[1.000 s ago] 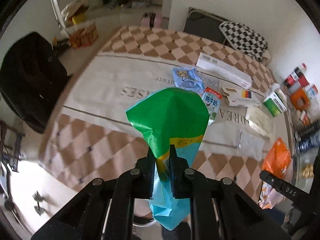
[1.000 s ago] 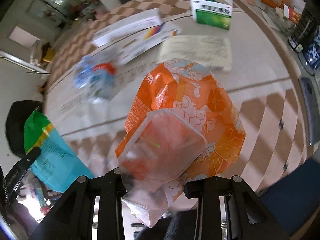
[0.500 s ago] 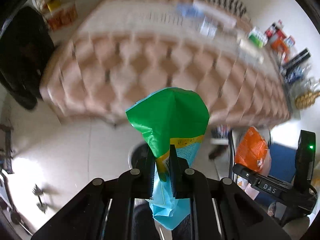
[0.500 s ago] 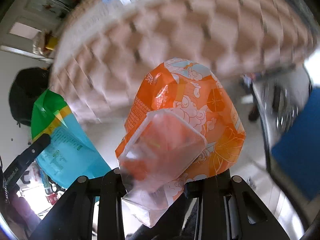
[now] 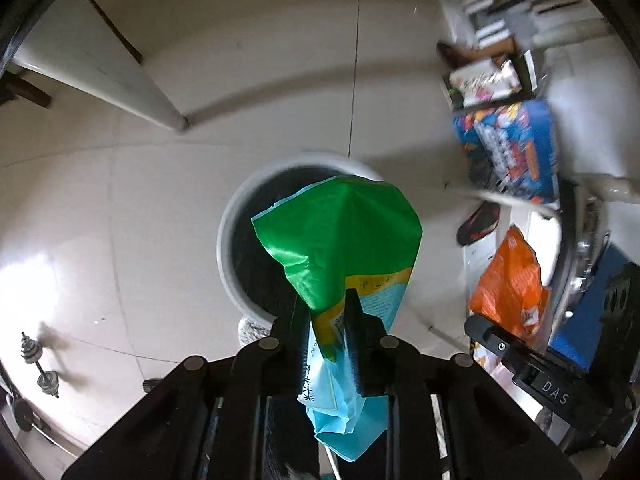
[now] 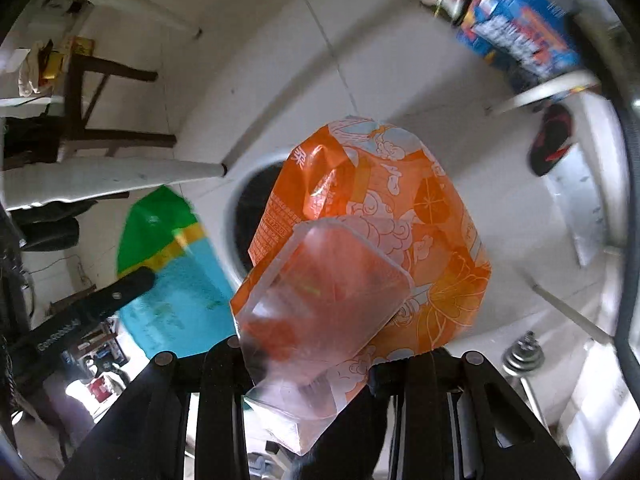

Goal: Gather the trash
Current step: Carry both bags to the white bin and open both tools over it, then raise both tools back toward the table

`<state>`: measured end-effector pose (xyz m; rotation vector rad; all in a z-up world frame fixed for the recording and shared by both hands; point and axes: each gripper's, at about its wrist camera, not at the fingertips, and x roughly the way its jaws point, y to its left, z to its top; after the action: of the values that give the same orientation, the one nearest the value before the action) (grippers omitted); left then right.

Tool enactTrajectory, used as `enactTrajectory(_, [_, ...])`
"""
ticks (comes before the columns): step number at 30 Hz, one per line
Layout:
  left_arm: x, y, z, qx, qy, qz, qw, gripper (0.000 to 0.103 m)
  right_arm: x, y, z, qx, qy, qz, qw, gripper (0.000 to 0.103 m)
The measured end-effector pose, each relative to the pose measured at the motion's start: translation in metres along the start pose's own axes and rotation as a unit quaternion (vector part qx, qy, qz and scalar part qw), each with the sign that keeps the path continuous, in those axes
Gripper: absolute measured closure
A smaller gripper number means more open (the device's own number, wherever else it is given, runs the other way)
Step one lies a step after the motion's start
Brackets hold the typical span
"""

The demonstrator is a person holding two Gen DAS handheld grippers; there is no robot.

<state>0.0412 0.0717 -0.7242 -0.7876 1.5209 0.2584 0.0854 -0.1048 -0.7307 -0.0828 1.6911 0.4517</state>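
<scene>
My left gripper [image 5: 326, 312] is shut on a green and light-blue snack bag [image 5: 344, 232] and holds it right above a round white trash bin [image 5: 232, 216] with a dark inside, standing on the floor. My right gripper [image 6: 308, 356] is shut on an orange snack bag [image 6: 400, 216] with a clear plastic wrapper [image 6: 320, 296] in front of it, also over the bin [image 6: 240, 188]. The orange bag [image 5: 508, 280] shows to the right in the left wrist view, the green bag [image 6: 160, 248] to the left in the right wrist view.
The floor is pale tile. A white table leg [image 5: 120, 80] stands at the upper left. Blue printed boxes [image 5: 512, 144] and a black and red shoe [image 5: 478, 220] lie to the right of the bin. Small dumbbells [image 5: 40, 368] lie at the lower left.
Both grippers swung down and away from the checkered table, carrying their bags. They now point at the floor over the trash bin. Neither grip has changed.
</scene>
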Motion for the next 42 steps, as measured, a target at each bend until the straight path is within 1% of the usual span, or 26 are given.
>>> enactTrajectory(1, [0.015,0.002,0.001,0.001,0.005,-0.002,1.0000,0.084,0.015,-0.002,0.004,-0.002,0.006,0.006,1.000,0.068])
enactTrajectory(2, [0.031,0.003,0.003,0.000,0.008,-0.002,1.0000,0.077,0.029,-0.005,0.009,-0.004,0.012,0.015,1.000,0.067])
enactTrajectory(3, [0.043,0.003,0.006,-0.001,0.012,-0.003,0.9999,0.062,0.042,-0.007,0.012,-0.007,0.016,0.020,1.000,0.066])
enactTrajectory(4, [0.049,0.008,0.006,-0.003,0.012,-0.003,0.9999,0.051,0.055,-0.009,0.015,-0.009,0.019,0.025,0.999,0.065])
enactTrajectory(5, [0.054,0.009,0.008,-0.008,0.009,-0.002,0.9999,0.028,0.065,-0.012,0.017,-0.011,0.023,0.032,0.999,0.063])
enactTrajectory(6, [0.056,0.014,0.009,-0.011,0.005,-0.001,0.9999,0.018,0.073,-0.012,0.019,-0.014,0.027,0.041,0.999,0.055])
enactTrajectory(7, [0.055,0.016,0.008,-0.015,-0.002,0.002,0.9999,0.017,0.079,-0.014,0.022,-0.016,0.029,0.048,0.998,0.039])
enactTrajectory(8, [0.054,0.017,0.007,-0.018,-0.010,0.013,0.9997,0.017,0.084,-0.014,0.024,-0.018,0.032,0.054,0.998,0.030])
enactTrajectory(9, [0.053,0.029,0.000,-0.017,-0.015,0.022,0.9995,0.014,0.089,-0.013,0.023,-0.022,0.035,0.057,0.997,0.011])
enactTrajectory(10, [0.051,0.032,-0.002,-0.017,-0.025,0.035,0.9990,0.013,0.091,-0.012,0.021,-0.026,0.033,0.056,0.998,0.004])
enactTrajectory(13, [0.036,0.038,-0.015,-0.017,-0.073,0.079,0.9940,0.011,0.092,-0.011,0.016,-0.040,0.027,0.032,0.998,0.004])
enactTrajectory(14, [0.031,0.032,-0.019,-0.014,-0.089,0.099,0.9910,0.011,0.090,-0.011,0.014,-0.043,0.024,0.026,0.998,0.004])
enactTrajectory(16, [0.023,0.034,-0.027,-0.011,-0.102,0.115,0.9880,0.011,0.080,-0.006,0.006,-0.058,0.011,0.001,0.998,0.004])
enactTrajectory(17, [0.019,0.033,-0.031,-0.009,-0.104,0.116,0.9877,0.011,0.078,-0.006,0.009,-0.064,0.005,-0.011,0.998,0.004])
enactTrajectory(21, [-0.003,0.026,-0.046,-0.004,-0.109,0.116,0.9872,0.011,0.043,0.008,-0.004,-0.079,-0.024,-0.071,0.994,0.004])
enactTrajectory(26, [-0.041,0.025,-0.069,-0.001,-0.111,0.114,0.9873,0.011,-0.003,0.018,-0.019,-0.090,-0.049,-0.110,0.989,0.004])
enactTrajectory(31, [-0.083,0.018,-0.095,-0.003,-0.114,0.109,0.9875,0.011,-0.056,0.035,-0.043,-0.105,-0.062,-0.119,0.985,0.004])
enactTrajectory(35, [-0.123,0.009,-0.117,0.004,-0.120,0.106,0.9871,0.011,-0.098,0.053,-0.065,-0.119,-0.067,-0.124,0.983,0.004])
enactTrajectory(42, [-0.198,-0.005,-0.154,0.019,-0.130,0.100,0.9863,0.011,-0.179,0.083,-0.109,-0.130,-0.071,-0.117,0.982,0.004])
